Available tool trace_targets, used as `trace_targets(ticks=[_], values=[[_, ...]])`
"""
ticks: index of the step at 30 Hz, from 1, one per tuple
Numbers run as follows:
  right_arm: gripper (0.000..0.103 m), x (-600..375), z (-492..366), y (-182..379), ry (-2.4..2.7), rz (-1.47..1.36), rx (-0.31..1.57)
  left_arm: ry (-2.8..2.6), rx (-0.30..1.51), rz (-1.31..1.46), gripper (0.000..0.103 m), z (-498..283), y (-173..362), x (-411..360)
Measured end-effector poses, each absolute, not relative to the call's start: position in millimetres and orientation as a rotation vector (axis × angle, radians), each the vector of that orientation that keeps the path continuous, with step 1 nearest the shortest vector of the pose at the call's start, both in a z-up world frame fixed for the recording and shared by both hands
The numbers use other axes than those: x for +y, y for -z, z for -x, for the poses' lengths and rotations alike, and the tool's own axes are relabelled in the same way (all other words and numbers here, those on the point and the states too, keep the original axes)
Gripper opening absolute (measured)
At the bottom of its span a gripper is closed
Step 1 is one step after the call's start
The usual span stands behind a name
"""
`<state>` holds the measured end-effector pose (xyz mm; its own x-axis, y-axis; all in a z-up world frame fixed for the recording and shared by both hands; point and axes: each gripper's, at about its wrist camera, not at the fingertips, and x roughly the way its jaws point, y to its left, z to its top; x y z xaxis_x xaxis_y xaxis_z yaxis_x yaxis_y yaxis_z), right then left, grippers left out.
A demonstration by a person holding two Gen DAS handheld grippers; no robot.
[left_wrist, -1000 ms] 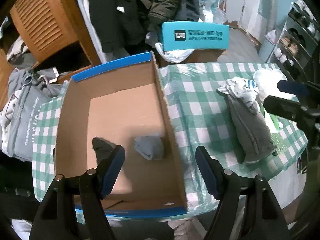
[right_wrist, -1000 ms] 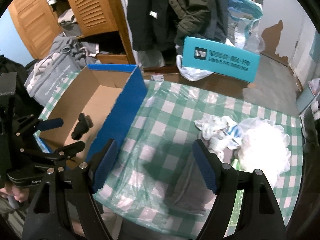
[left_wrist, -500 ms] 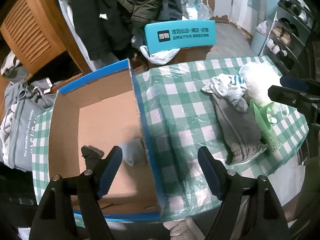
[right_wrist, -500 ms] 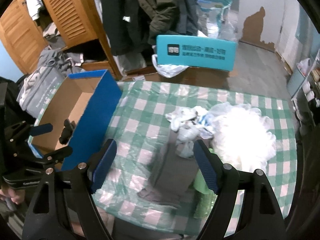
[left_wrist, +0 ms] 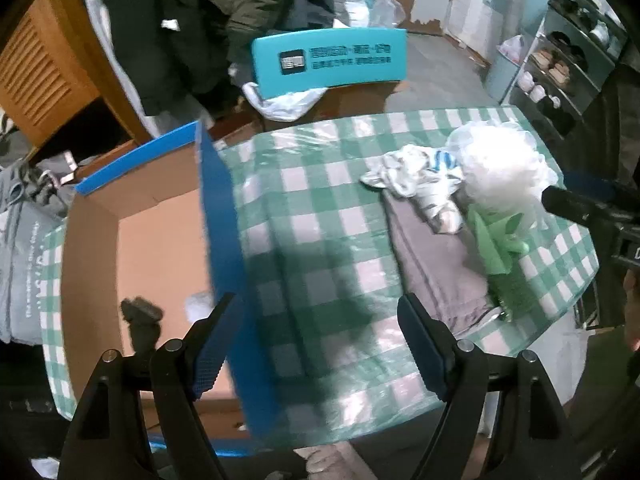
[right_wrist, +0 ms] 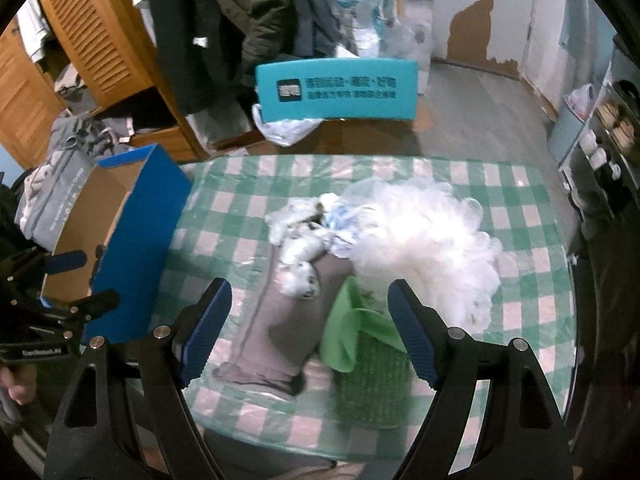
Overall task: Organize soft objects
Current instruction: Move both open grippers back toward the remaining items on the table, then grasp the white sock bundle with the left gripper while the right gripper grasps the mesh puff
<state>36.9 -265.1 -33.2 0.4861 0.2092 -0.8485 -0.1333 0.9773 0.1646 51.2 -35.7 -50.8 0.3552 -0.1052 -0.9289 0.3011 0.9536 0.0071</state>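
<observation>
Left tongs (left_wrist: 316, 336) and right tongs (right_wrist: 308, 320) gape empty.

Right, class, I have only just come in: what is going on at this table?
A person holds a tool in each hand and is sorting soft things into the cardboard box. Both the left tool and right tool are open and empty. Two small items already lie in the box; the grey cloth, white fluff and green cloth remain on the table.
</observation>
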Motion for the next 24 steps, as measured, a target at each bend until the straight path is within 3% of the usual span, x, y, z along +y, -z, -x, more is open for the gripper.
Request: trace_targets(ticks=[14, 24], values=[[0.080, -316.4, -81.4, 33.0, -0.142, -0.123, 1.143, 0.333, 1.225, -0.335, 0.082, -96.4, 45.6, -102.1], [0.080, -322.0, -126.6, 65.5, -0.105, -0.070, 1.232, 0.330, 1.284, -0.301, 0.082, -147.4, 80.8, -120.3]])
